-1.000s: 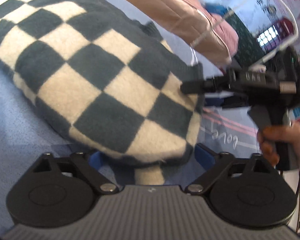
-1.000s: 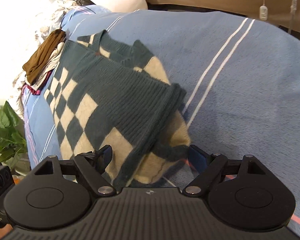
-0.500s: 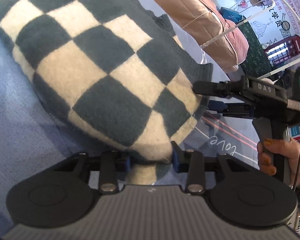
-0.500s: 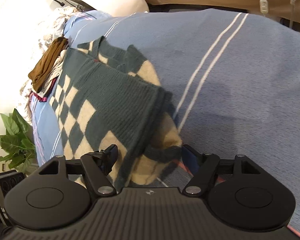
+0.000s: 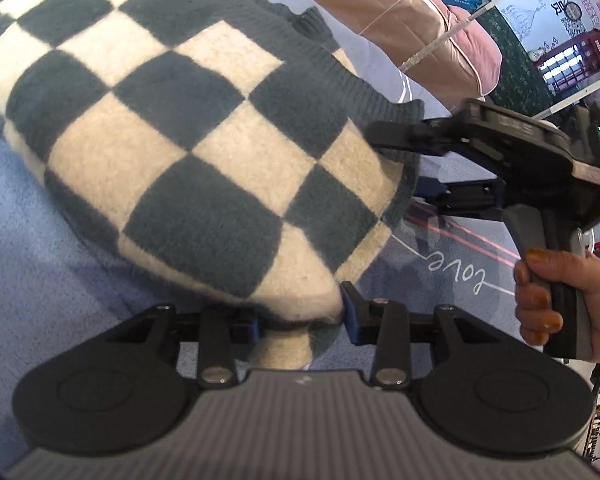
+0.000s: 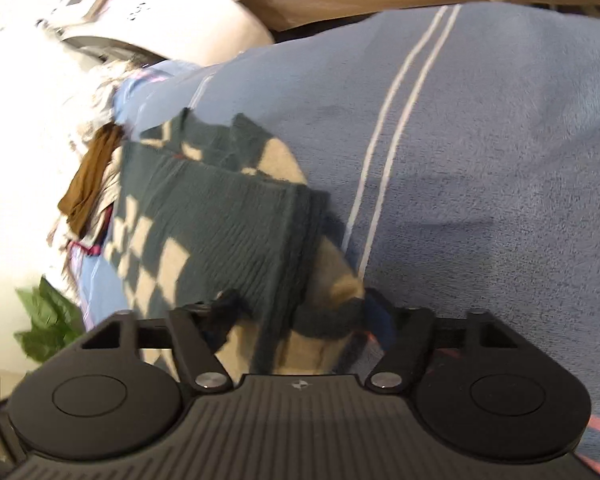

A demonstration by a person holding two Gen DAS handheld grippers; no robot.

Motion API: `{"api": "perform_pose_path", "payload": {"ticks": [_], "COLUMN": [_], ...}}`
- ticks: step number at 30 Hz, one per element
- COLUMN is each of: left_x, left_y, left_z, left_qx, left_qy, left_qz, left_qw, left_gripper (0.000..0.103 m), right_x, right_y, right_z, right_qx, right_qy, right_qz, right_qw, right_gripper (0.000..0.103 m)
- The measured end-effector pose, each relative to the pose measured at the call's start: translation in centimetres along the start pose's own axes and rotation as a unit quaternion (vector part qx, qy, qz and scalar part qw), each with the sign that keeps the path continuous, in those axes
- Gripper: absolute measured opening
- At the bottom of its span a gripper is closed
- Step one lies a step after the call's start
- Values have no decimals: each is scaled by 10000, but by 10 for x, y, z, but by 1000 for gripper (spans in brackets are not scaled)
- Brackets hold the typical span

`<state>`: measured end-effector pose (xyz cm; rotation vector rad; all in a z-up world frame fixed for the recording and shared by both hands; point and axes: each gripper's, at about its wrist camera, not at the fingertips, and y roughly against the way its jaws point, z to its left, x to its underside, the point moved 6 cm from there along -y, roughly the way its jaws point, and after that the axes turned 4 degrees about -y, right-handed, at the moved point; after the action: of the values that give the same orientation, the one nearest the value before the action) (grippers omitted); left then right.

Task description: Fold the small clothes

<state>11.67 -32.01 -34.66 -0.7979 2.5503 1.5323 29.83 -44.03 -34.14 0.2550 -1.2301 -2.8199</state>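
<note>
A dark green and cream checkered sweater [image 5: 204, 152] lies on a blue blanket [image 5: 32, 280]. My left gripper [image 5: 300, 320] is shut on the sweater's near corner, with bunched knit between its blue pads. In the right wrist view the same sweater [image 6: 220, 232] shows its ribbed green hem. My right gripper [image 6: 296, 316] has its fingers closing around the folded corner of the sweater; the view is blurred. The right gripper also shows in the left wrist view [image 5: 412, 168], with one finger above and one below the sweater's edge.
A pink-beige pillow [image 5: 420, 28] lies beyond the sweater. A brown garment [image 6: 92, 176] and other clothes sit at the blanket's far left edge. A green plant [image 6: 48, 324] is at the left. White stripes [image 6: 392, 120] cross the blanket [image 6: 500, 160].
My left gripper closed on the sweater's near corner and stays shut on it. My right gripper's fingers narrowed around the other corner, and both views shifted.
</note>
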Motion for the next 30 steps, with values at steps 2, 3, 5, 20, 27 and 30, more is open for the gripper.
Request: {"api": "perform_pose_path", "payload": {"ticks": [2,3,5,20,27,30], "left_x": [-1,-1,-1,-22,-63,-85], "left_y": [0,0,1,43,90,107], "left_z": [1,2,4,18,70,112], "left_qx": [-35,-26,7,710,1286,1286], "left_qy": [-17,-3,73,585,1118,1416], "left_qz": [12,29,37,-7,-27,-70], "left_qw": [10000,10000,10000,9958,9854,9815], "left_gripper": [32,31,29,24,24,24], "right_x": [-1,0,3,-8,-30,-40], "right_y": [1,2,5,30,13,-12], "right_z": [-2,-4,-4,66,138,172], "right_qx": [108,65,41,38,-367,-403], "right_qy": [-37,-146,-225,-269,-660,-718], "right_qz": [-16,-22,-129,-388,-481,-432], "right_qw": [9999,9999,9997,9989,9960,9957], "right_gripper": [41,42,41,38,38,37]}}
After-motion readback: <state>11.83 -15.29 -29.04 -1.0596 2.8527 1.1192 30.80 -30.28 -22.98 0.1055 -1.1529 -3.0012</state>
